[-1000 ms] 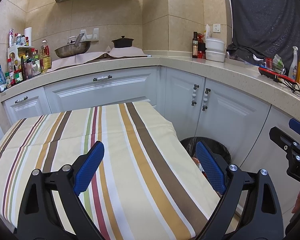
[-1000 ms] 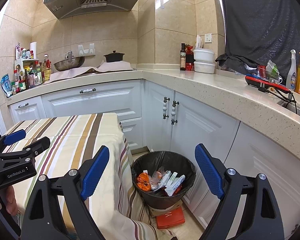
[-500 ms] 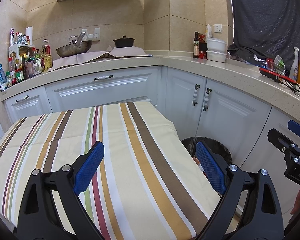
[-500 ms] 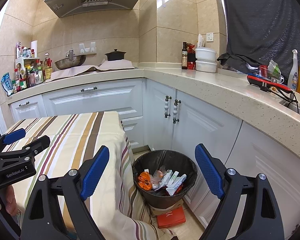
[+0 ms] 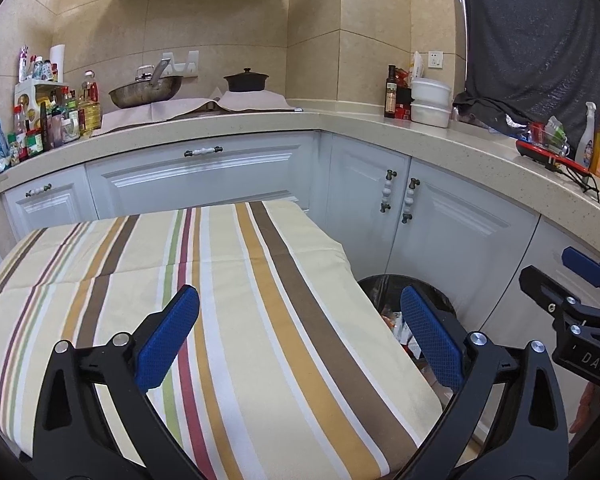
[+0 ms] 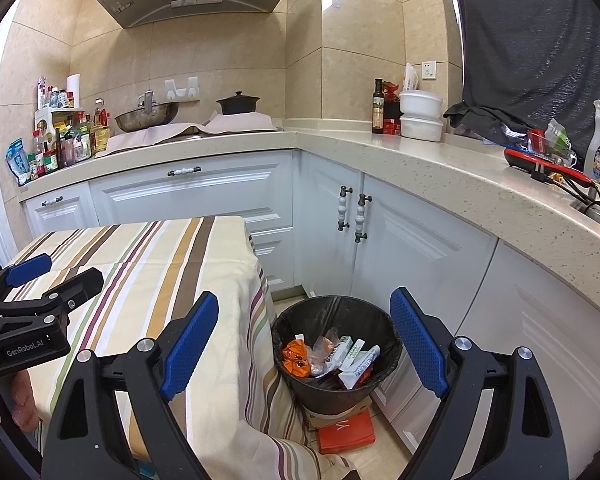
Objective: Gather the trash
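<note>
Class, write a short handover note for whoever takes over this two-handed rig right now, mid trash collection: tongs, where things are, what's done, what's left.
Left tongs: open, empty, jaws have just been opening wider, over the striped tablecloth.
Right tongs: open, empty, pointing toward the black trash bin on the floor beside the table.
Bin: holds wrappers and packets, including an orange one.
Done: no trash is visible on the cloth.
Left: likely nothing on the table; an orange packet lies on the floor under the bin, so check whether it counts.
</note>
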The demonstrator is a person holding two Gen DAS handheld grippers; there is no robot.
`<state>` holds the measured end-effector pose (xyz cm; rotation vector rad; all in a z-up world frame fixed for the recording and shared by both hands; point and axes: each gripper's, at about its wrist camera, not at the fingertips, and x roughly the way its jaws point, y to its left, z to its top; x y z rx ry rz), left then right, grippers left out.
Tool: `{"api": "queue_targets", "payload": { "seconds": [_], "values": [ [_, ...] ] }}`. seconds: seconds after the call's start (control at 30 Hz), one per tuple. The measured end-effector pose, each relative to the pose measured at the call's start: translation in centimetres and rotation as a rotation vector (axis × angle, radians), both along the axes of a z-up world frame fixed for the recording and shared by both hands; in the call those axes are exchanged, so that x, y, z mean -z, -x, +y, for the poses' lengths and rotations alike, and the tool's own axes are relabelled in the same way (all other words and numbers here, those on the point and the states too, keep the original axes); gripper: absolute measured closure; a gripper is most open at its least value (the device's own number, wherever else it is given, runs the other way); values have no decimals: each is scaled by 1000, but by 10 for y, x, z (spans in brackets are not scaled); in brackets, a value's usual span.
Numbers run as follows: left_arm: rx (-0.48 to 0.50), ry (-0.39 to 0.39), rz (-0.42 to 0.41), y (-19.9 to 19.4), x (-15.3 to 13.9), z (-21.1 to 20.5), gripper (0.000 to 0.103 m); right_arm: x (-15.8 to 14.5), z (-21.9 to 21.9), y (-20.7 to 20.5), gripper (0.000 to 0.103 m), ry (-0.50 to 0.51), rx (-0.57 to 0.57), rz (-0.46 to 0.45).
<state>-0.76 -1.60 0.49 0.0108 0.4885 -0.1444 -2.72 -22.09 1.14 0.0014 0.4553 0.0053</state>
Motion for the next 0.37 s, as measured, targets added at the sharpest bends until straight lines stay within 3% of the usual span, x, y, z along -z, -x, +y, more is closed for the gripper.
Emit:
{"api": "queue_targets", "payload": {
  "seconds": [0.13,0.37],
  "values": [
    [-12,-15,22,-8,2,3,5,1,3,-7,18,0,-19,8],
    [-113,-59,93,-36,15,33,5,5,24,-37,18,-14,-106,35]
  ]
}}
